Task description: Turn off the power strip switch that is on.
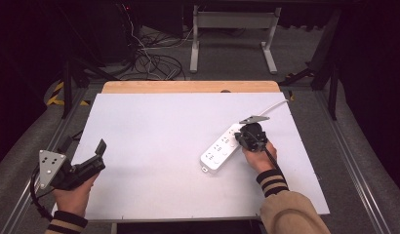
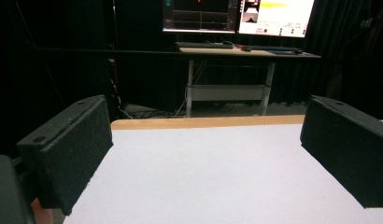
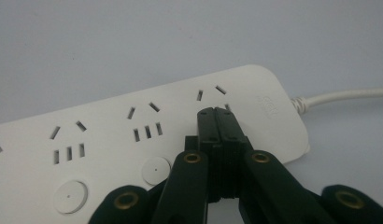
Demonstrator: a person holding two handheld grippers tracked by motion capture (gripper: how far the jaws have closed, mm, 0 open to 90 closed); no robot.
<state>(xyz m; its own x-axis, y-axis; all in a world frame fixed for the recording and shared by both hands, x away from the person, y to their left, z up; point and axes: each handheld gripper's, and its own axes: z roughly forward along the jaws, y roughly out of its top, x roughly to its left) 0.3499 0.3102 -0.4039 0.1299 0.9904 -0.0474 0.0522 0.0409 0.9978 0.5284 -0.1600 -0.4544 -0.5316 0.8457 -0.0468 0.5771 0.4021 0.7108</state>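
left gripper (image 1: 99, 147) waits at the near left corner of the white table (image 1: 149, 146), jaws spread wide with nothing between them. further right, a white power strip (image 1: 221, 147) lies at an angle on the right half of the table, its cable (image 1: 272, 106) running off toward the far right edge. right gripper (image 1: 238, 136) is down on its cable end, jaws pressed together, tips touching the top beside the last socket (image 3: 213, 94). it looks like a switch press is in hand; the next move calls for shifting to a round button (image 3: 156, 170). faint embossed lettering near the cable end is unreadable.
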